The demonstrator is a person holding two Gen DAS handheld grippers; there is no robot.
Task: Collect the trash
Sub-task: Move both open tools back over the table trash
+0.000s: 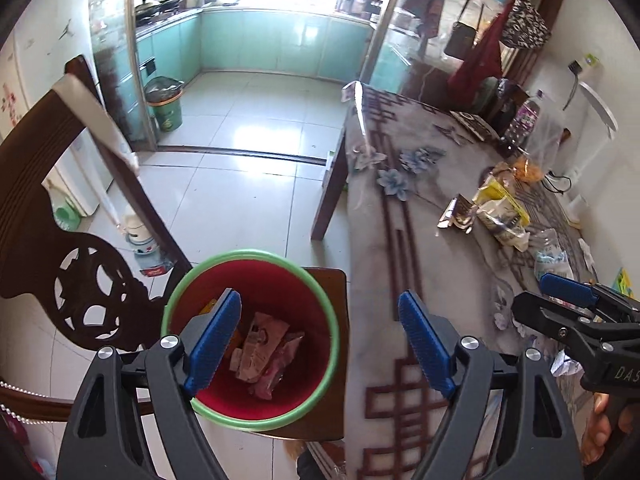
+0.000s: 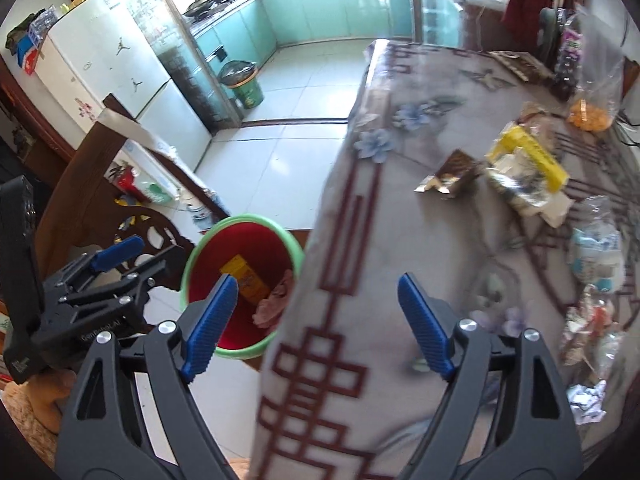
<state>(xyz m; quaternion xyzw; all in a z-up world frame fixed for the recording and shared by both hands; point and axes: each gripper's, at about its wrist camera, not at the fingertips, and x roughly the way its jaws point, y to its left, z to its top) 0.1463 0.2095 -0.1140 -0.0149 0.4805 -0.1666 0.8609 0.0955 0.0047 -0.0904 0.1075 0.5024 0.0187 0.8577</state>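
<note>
A red bin with a green rim stands on a wooden stool beside the table and holds several wrappers; it also shows in the right wrist view. My left gripper is open and empty, above the bin and the table edge. My right gripper is open and empty over the table's near edge; it shows in the left wrist view. Trash lies on the table: a brown foil wrapper, a yellow packet pile, crumpled paper.
The table has a grey flowered cloth. A carved wooden chair stands left of the bin. A bag of oranges and a bottle sit at the table's far side. A green kitchen bin stands by the doorway.
</note>
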